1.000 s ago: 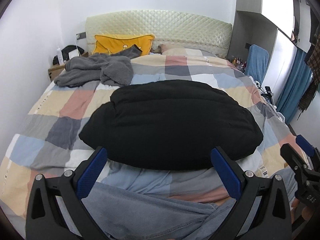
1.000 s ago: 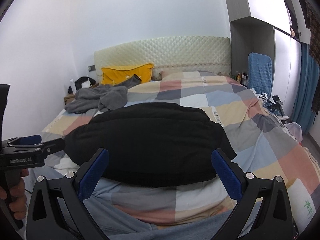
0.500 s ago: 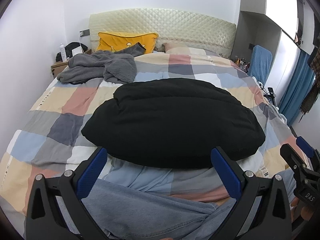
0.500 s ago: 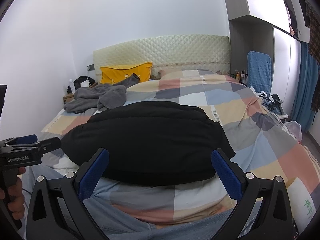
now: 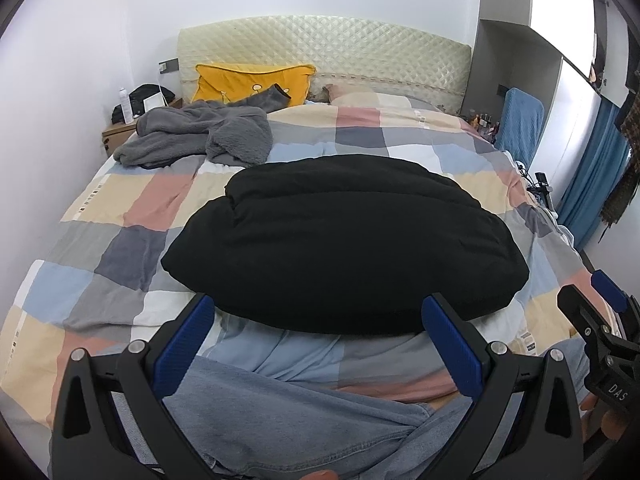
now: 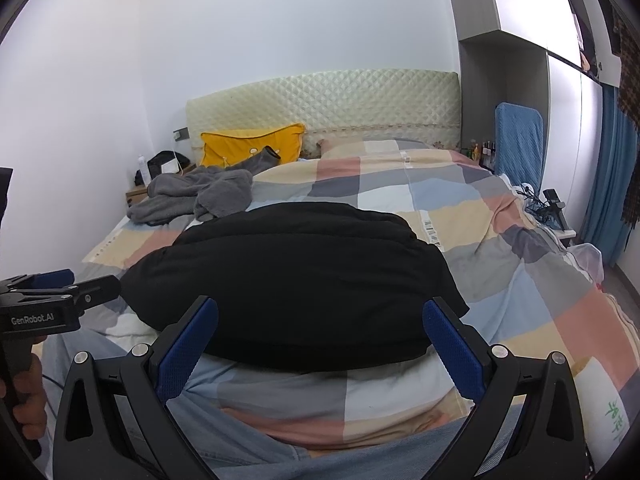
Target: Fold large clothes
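A large black garment (image 5: 344, 240) lies folded in a thick flat bundle on the checked bed cover (image 5: 120, 248); it also shows in the right wrist view (image 6: 296, 284). My left gripper (image 5: 320, 320) is open and empty, held back above the near edge of the garment. My right gripper (image 6: 320, 324) is open and empty, held likewise at the bed's near edge. Each gripper shows at the edge of the other's view. A grey fleece garment (image 5: 200, 136) lies crumpled at the far left of the bed, and shows in the right wrist view (image 6: 196, 196).
A yellow pillow (image 5: 252, 84) leans on the quilted headboard (image 5: 328, 52). A nightstand (image 5: 120, 132) with small items stands far left. A blue-covered chair (image 5: 520, 128), wardrobe and blue curtain (image 5: 592, 184) are on the right. The person's jeans-clad legs (image 5: 288, 432) are below the grippers.
Both grippers drew back and tilted a little, so the black garment sits slightly lower and farther in view. The garment itself has not moved. Both grippers stayed open.
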